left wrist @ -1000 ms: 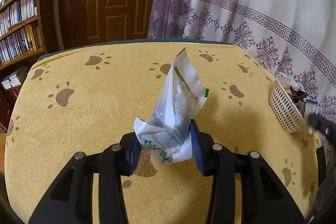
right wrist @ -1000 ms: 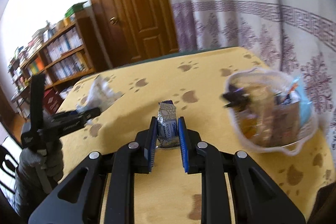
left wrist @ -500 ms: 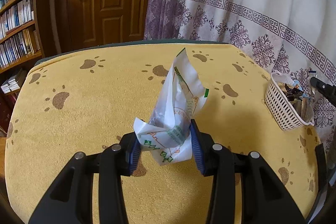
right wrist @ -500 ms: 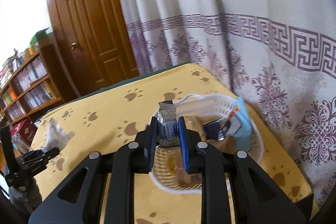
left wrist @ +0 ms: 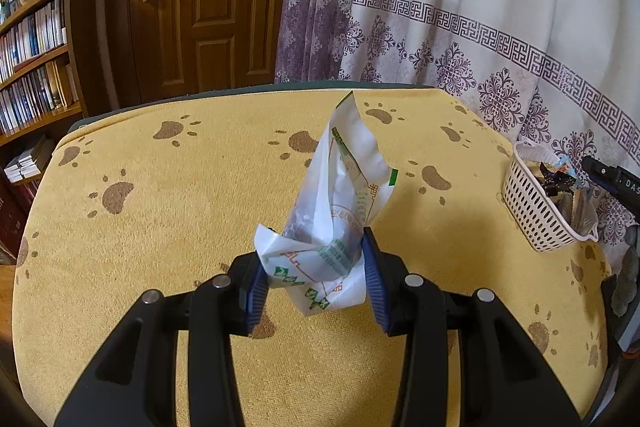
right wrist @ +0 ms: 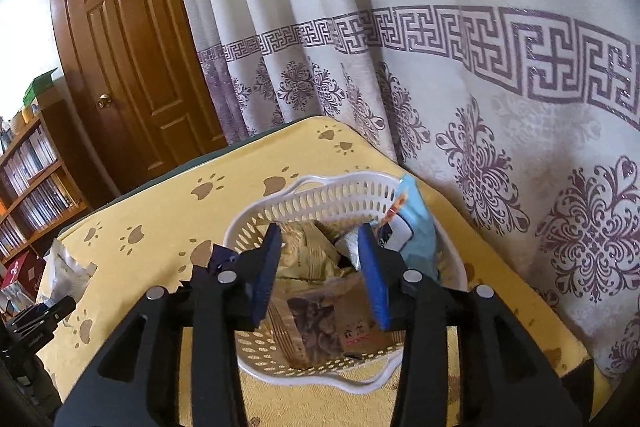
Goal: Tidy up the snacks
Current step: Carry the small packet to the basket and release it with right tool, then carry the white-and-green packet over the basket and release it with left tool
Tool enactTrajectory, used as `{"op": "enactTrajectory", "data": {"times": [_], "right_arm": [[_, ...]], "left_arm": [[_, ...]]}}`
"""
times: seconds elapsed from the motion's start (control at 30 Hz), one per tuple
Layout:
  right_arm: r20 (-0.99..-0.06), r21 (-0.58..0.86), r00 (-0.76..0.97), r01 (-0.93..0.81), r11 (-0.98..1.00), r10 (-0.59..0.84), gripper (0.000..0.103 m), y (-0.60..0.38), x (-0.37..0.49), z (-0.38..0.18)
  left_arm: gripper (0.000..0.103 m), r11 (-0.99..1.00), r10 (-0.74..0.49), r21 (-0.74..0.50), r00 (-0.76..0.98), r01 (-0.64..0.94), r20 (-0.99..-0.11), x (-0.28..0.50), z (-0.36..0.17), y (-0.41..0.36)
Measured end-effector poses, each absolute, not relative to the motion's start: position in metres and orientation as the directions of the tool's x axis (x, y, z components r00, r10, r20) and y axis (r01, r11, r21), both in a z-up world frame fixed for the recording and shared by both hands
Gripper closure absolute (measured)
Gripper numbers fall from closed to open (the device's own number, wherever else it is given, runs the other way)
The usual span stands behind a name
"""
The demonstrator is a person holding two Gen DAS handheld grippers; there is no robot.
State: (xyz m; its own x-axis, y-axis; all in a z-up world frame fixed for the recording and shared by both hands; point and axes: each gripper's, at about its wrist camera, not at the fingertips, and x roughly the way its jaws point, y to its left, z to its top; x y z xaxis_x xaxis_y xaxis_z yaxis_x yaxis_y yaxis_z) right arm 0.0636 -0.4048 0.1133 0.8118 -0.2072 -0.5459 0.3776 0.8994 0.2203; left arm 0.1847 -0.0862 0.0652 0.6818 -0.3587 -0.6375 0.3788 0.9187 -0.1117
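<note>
Right claw over the basket, left one gripping a bag

The right claw [right wrist: 318, 267] hangs spread wide and empty above the snack-filled basket [right wrist: 320, 203] by the curtain. The left claw [left wrist: 316, 279] pinches a crumpled white bag [left wrist: 340, 203] level above the tabletop [left wrist: 180, 227].

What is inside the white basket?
The white basket holds snack packets: a light blue bag leaning at its rim, yellowish wrappers, and a brown packet. The open right gripper hangs above them. Anything underneath is covered.
</note>
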Motion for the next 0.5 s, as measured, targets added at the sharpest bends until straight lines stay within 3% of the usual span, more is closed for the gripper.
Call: {"op": "enactTrajectory", "data": {"times": [0.1, 0.23, 0.5], "right_arm": [[-0.537, 0.21, 0.814, 0.384, 0.899, -0.222, 0.061, -0.4, 0.056, 0.113], [-0.508, 0.206, 0.825, 0.396, 0.895, -0.248, 0.047, -0.395, 0.039, 0.113], [-0.503, 0.207, 0.814, 0.439, 0.874, -0.29, 0.045, -0.386, 0.0, 0.096]], "left_arm": [[0.06, 0.92, -0.354, -0.106, 0.686, 0.376, -0.636, 0.184, 0.066, -0.087], [0.06, 0.925, -0.343, -0.097, 0.692, 0.369, -0.635, 0.184, 0.066, -0.087], [0.06, 0.931, -0.326, -0.084, 0.702, 0.356, -0.633, 0.183, 0.067, -0.09]]}}
